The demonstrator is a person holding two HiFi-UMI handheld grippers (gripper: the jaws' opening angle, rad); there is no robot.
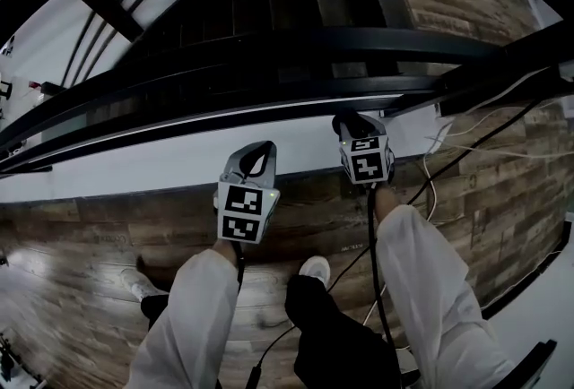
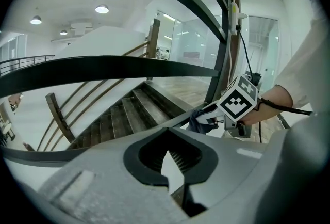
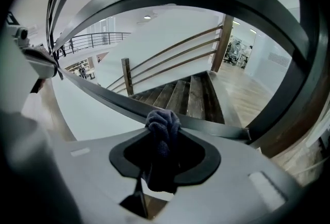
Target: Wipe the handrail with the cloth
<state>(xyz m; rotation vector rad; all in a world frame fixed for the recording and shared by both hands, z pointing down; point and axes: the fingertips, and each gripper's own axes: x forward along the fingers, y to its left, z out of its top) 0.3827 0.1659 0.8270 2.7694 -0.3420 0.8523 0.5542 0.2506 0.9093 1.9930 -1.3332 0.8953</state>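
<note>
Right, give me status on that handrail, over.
Right gripper shut on cloth, cloth on handrail. Left gripper shut, empty, short of the rail. Nothing blocking the rail.

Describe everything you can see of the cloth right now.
The cloth is dark blue and soft, nubby like towelling, and bunched into a wad. The right gripper is shut on it. A crumpled knob pokes out past the jaws and sits against the dark handrail. Its lower part is lost in shadow.
</note>
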